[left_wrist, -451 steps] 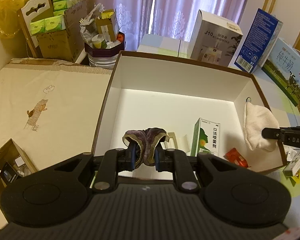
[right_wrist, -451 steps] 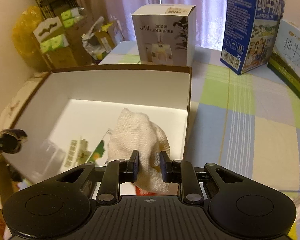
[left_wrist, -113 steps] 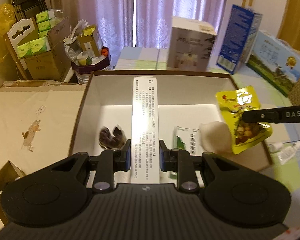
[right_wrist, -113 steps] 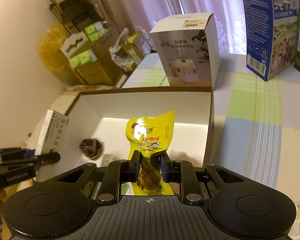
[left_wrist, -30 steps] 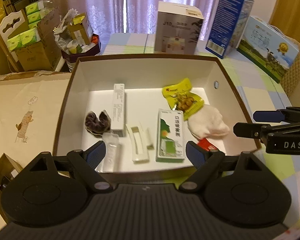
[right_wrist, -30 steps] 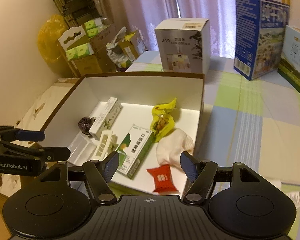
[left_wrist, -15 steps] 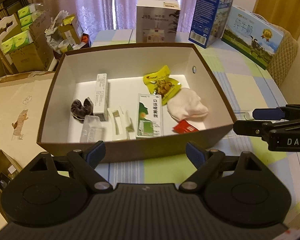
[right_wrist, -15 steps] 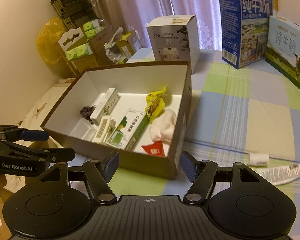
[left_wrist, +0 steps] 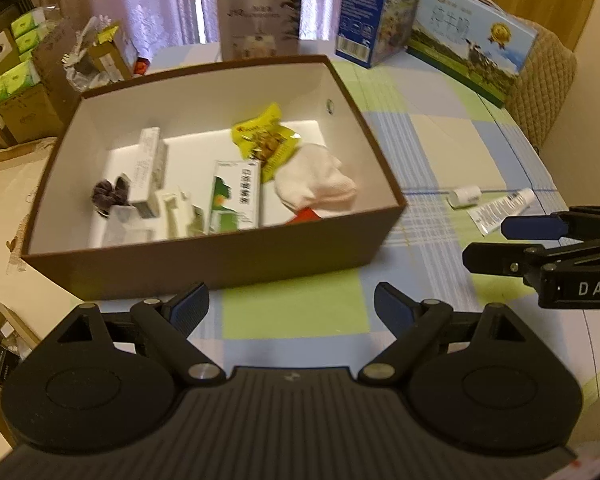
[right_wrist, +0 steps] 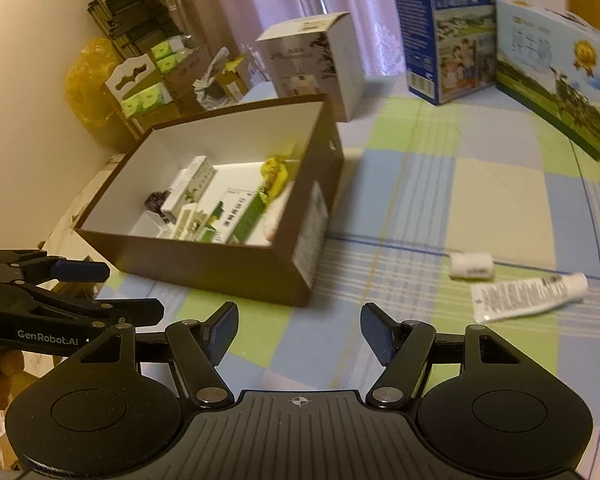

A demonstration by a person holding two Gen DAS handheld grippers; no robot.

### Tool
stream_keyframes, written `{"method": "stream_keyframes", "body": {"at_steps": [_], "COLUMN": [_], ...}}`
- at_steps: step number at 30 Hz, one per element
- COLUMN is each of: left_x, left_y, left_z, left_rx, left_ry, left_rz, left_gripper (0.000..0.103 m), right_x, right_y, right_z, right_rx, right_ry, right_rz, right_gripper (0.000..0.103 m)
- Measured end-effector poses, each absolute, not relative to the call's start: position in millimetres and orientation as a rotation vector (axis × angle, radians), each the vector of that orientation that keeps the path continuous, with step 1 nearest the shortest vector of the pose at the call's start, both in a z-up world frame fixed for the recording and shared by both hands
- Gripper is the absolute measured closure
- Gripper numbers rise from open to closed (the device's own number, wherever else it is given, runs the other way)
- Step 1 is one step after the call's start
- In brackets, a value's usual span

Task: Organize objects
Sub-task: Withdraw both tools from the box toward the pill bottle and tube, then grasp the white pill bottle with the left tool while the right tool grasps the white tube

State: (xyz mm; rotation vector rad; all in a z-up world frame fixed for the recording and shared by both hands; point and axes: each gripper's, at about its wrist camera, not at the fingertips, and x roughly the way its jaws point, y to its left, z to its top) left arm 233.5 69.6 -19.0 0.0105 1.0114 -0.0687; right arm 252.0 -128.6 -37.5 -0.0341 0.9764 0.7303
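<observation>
checked tablecloth (right_wrist: 480,196): box (left_wrist: 220,256), tube (right_wrist: 528,296), bottle (right_wrist: 471,266)

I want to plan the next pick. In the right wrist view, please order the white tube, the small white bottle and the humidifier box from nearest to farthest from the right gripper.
1. White tube: on the tablecloth, ahead and right of the right gripper.
2. Small white bottle: lying just beyond the tube.
3. Humidifier box: far back, behind the brown box.

My left gripper (left_wrist: 291,302) and right gripper (right_wrist: 299,330) are matte black, with blue pads (left_wrist: 392,309) on the fingers, silver pivot screws, round discs on ribbed bodies, and white lettering "GenRobot.AI" and "DAS".
</observation>
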Motion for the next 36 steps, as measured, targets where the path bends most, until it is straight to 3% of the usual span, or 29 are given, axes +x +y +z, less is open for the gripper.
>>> {"method": "stream_keyframes", "body": {"at_steps": [36], "left_x": [289], "left_y": [-106], "left_z": [-86], "left_rx": [0.069], "left_ry": [1.123], "left_rz": [-0.243], "left_gripper": [0.019], "right_x": [328], "right_y": [-309], "right_z": [-97], "right_rx": [0.182], "right_ry": [1.117], "right_rz": [0.377], "right_gripper": [0.038]}}
